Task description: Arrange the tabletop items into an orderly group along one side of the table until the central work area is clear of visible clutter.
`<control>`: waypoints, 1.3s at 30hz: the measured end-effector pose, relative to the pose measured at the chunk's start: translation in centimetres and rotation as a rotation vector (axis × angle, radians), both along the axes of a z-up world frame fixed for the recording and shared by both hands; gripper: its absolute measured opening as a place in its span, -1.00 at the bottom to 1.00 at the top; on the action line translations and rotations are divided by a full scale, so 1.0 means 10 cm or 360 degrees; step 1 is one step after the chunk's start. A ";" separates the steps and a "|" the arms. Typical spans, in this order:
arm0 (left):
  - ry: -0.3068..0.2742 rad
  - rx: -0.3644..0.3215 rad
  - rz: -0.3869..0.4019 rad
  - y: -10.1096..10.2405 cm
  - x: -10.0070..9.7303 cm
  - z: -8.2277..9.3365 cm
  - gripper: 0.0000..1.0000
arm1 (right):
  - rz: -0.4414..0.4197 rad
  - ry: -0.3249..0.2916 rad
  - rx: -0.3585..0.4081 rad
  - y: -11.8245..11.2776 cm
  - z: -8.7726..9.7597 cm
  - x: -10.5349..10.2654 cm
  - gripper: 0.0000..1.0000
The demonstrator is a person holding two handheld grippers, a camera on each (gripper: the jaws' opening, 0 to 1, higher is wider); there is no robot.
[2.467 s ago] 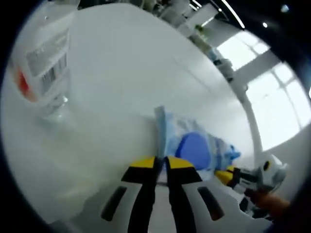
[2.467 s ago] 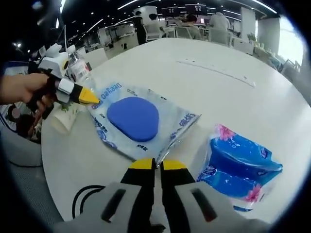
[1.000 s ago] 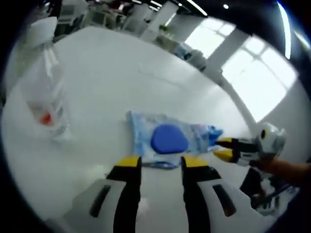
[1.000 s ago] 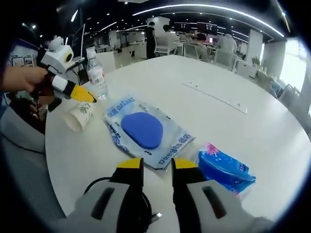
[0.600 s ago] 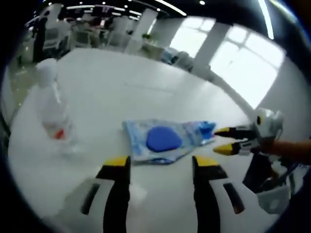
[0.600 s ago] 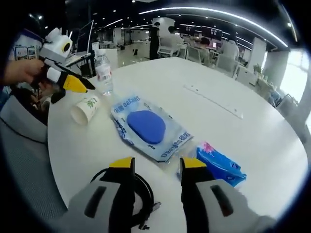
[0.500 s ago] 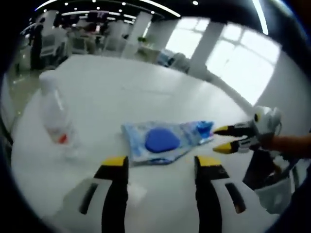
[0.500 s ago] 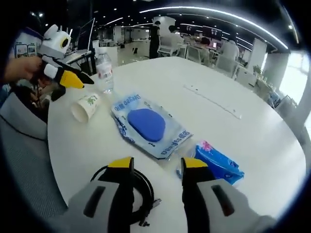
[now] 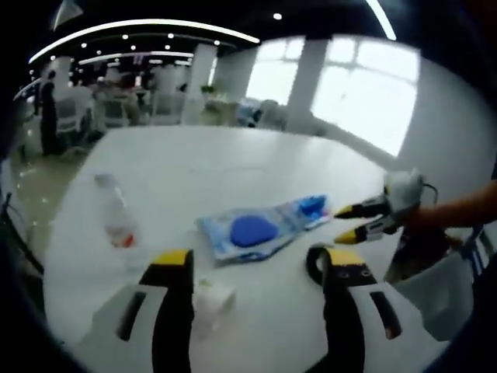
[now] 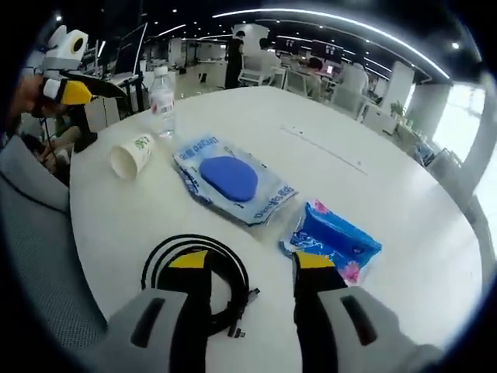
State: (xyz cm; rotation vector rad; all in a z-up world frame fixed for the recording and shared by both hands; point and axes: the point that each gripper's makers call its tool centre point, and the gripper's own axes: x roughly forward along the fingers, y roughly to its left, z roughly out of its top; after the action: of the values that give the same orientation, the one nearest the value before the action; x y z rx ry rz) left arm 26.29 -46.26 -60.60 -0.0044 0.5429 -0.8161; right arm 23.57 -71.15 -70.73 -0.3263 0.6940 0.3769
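A wet-wipes pack (image 9: 247, 230) (image 10: 229, 179) with a blue lid lies flat on the white round table (image 10: 404, 194). Beside it are a blue tissue pack (image 10: 335, 237) (image 9: 314, 206), a paper cup (image 10: 130, 160) (image 9: 211, 297) on its side, a clear water bottle (image 10: 162, 101) (image 9: 116, 222) standing upright, and a coiled black cable (image 10: 233, 268) (image 9: 313, 263). My left gripper (image 9: 256, 260) (image 10: 68, 90) hangs open, back from the pack, above the cup. My right gripper (image 10: 251, 261) (image 9: 347, 223) is open over the cable coil, holding nothing.
The table's near edge curves past a grey chair back (image 10: 35, 233) at the left of the right gripper view. A thin seam strip (image 10: 322, 151) crosses the far tabletop. Office chairs and desks (image 10: 311, 78) stand beyond the table, and bright windows (image 9: 365, 109) behind.
Both grippers, earlier shut on opposite edges of the wipes pack, have let go, opened and drawn back from it. The pack stays flat on the table.
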 end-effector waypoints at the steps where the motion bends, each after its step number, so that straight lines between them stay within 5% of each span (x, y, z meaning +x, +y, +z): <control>1: -0.0005 0.0004 -0.0002 0.03 -0.03 0.01 0.30 | -0.0005 -0.0001 -0.0004 -0.01 -0.01 -0.02 -0.17; 11: -0.0172 0.0065 -0.0083 0.36 -0.44 0.12 0.52 | -0.0109 0.0007 0.0032 -0.13 -0.18 -0.16 -0.18; 20: -0.0163 0.0075 0.0002 0.70 -0.70 0.09 0.77 | -0.0146 0.0017 0.0060 -0.07 -0.29 -0.23 -0.17; 34: -0.0197 0.0163 0.0004 0.76 -0.98 -0.16 0.93 | -0.0312 0.0077 0.0169 -0.08 -0.41 -0.27 -0.42; 39: -0.0258 0.0166 0.0002 0.75 -0.97 -0.12 0.98 | -0.0324 0.0084 0.0166 -0.02 -0.45 -0.26 -0.48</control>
State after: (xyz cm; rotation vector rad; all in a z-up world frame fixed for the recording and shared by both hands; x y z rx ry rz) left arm 16.60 -38.79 -61.77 0.1561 0.4318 -0.7786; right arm 20.93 -71.40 -75.27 -0.1454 0.7491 0.2274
